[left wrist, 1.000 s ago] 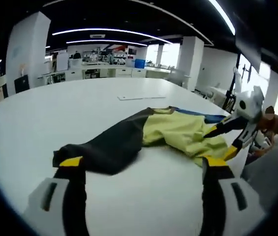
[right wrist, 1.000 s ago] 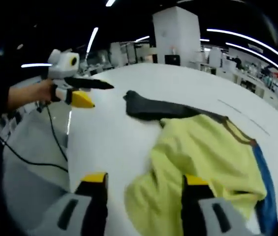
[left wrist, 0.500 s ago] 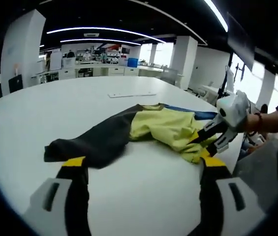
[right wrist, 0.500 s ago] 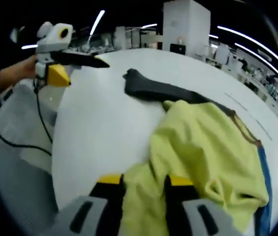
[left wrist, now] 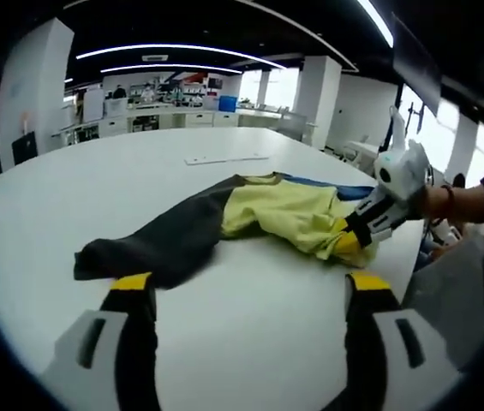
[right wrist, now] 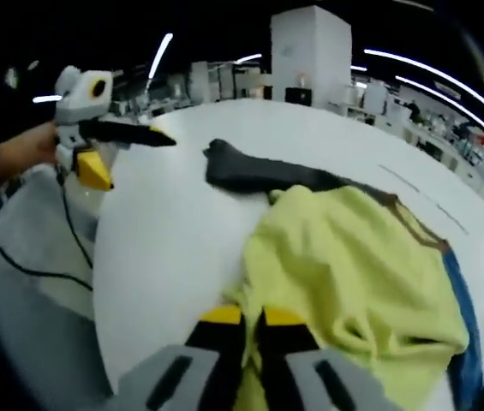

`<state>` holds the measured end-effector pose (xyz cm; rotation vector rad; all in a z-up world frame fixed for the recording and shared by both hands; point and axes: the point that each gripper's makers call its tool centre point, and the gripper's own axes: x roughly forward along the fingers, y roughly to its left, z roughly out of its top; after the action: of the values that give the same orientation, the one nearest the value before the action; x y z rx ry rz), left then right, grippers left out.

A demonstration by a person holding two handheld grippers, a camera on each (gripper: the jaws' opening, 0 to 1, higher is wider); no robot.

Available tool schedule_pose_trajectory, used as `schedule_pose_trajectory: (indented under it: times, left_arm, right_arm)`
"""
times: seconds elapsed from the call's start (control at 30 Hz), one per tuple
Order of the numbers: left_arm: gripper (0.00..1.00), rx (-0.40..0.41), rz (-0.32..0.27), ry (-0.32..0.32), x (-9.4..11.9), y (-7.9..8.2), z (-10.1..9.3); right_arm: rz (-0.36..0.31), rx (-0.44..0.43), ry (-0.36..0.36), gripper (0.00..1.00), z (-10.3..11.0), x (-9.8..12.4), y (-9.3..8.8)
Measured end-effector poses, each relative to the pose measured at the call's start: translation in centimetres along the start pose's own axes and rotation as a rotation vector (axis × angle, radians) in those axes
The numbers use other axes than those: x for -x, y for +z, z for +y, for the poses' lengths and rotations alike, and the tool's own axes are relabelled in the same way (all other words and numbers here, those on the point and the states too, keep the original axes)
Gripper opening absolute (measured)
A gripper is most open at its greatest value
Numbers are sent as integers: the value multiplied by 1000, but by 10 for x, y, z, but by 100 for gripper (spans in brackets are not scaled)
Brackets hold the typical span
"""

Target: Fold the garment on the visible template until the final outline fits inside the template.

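Observation:
A garment lies crumpled on the white table: a dark sleeve to the left, a yellow body and a blue strip behind it. In the left gripper view my left gripper stands open over bare table just short of the sleeve. My right gripper comes in from the right, shut on the yellow hem. In the right gripper view my right gripper has its jaws pressed together on the near edge of the yellow body. The dark sleeve stretches away. The left gripper hovers open at the table's edge.
A thin pale strip lies flat on the table beyond the garment. A hand holds the left gripper, and a cable hangs below it. The table edge runs close by. Desks and white pillars stand far behind.
My right gripper's jaws have closed from wide open onto the yellow hem. The left gripper stays open and has shifted only slightly.

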<state>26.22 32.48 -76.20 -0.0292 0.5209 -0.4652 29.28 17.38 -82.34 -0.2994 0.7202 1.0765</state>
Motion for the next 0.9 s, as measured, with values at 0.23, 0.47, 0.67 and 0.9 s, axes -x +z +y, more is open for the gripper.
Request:
schedule_pose_trajectory:
  times: [0.23, 0.47, 0.67, 0.9]
  left_arm:
    - [82, 3, -8, -27, -13, 5, -11]
    - [75, 12, -13, -58, -24, 9, -24]
    - [69, 29, -19, -76, -33, 11, -33]
    - [62, 44, -29, -93, -47, 16, -41]
  right_arm:
    - [-112, -53, -14, 0, -14, 28, 26]
    - [-215, -172, -27, 0, -31, 53, 41]
    - [-270, -277, -35, 0, -53, 65, 44]
    - [-311, -392, -30, 0, -82, 77, 44]
